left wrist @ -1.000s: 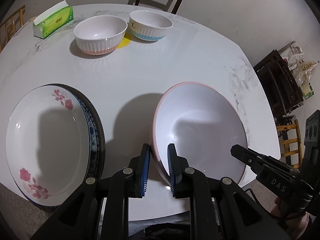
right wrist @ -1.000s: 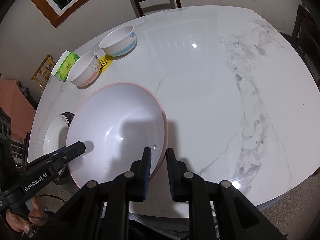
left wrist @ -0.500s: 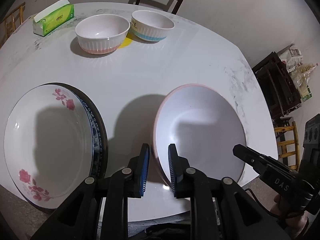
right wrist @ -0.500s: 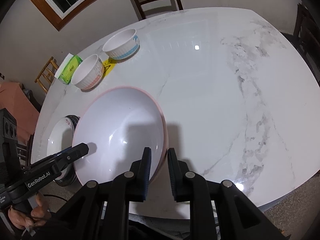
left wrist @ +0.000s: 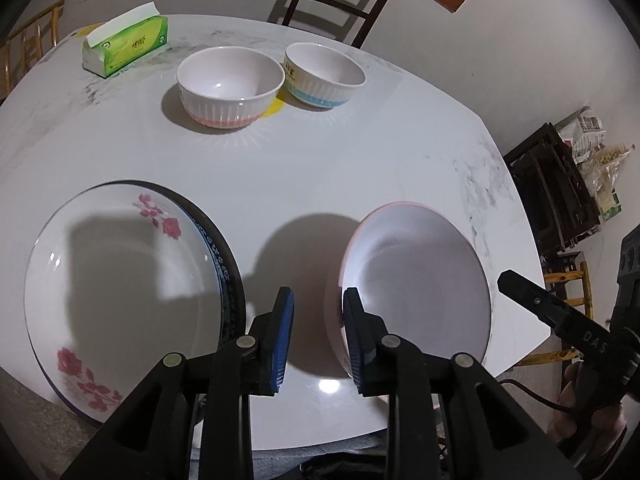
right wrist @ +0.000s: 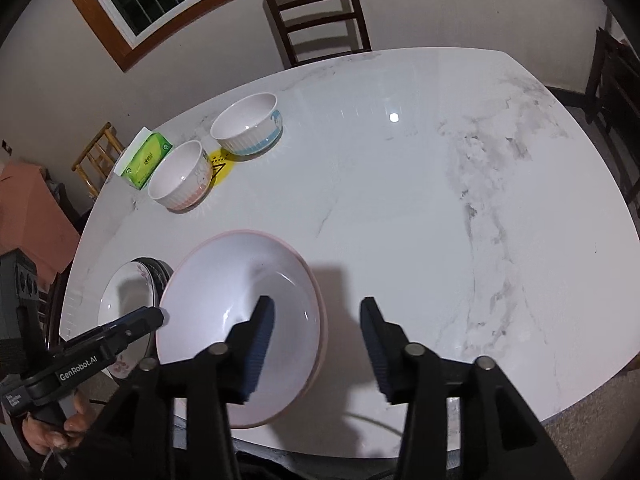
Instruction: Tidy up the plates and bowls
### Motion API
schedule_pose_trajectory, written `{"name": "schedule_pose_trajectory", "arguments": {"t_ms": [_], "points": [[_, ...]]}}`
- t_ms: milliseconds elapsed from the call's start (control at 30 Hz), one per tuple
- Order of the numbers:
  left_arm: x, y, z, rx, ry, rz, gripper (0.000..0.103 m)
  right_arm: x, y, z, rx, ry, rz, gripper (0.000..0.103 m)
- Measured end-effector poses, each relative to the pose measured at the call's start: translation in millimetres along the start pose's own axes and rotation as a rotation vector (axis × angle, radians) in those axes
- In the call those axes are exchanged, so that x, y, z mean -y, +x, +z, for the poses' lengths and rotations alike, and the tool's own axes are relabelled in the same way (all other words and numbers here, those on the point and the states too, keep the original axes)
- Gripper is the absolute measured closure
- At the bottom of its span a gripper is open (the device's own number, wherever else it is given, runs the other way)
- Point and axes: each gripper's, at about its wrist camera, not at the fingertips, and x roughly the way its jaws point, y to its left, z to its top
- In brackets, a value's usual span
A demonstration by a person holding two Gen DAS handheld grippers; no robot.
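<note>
A large pink-rimmed white bowl (left wrist: 416, 280) is near the table's front edge; it also shows in the right wrist view (right wrist: 240, 304). My left gripper (left wrist: 316, 332) has its jaws a little apart astride the bowl's left rim, and the bowl looks tilted. My right gripper (right wrist: 316, 344) is open wide astride the bowl's right rim, not gripping. A flowered white plate (left wrist: 116, 292) lies on a dark blue-patterned plate (left wrist: 228, 276) at the left. A pink-based bowl (left wrist: 230, 88) and a blue-banded bowl (left wrist: 324, 74) stand at the back.
A green tissue box (left wrist: 124, 46) stands at the back left of the white marble table (right wrist: 420, 208). A wooden chair (right wrist: 320, 12) stands behind the table. A dark shelf (left wrist: 556, 188) stands off the right edge.
My right gripper has opened and let go of the large bowl's rim. My left gripper's jaws have parted slightly. Both views have drawn back.
</note>
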Motion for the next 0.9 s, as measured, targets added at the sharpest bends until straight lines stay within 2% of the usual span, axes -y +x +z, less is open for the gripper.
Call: {"name": "schedule_pose_trajectory", "arguments": {"t_ms": [167,200,367,600,900], "points": [[-1,-7,5,0.025,0.003,-0.003,0.081,-9,-3,11,0.004,-0.051,-0.02,0.049],[-1,-8,7,0.029,0.001,-0.008,0.081,-10,-4,12,0.012,-0.066,-0.007,0.049],[-8,-13,17,0.058,-0.005,0.003,0.081,-22,-6,21,0.062,-0.134,-0.051,0.049],[-30,-16,34,0.087,-0.043,0.051,0.08,-38,0,45,0.062,-0.157,0.006,0.049],[-62,-19,60,0.117,-0.097,0.113,0.08,-55,30,72,-0.018,-0.106,0.105,0.049]]}}
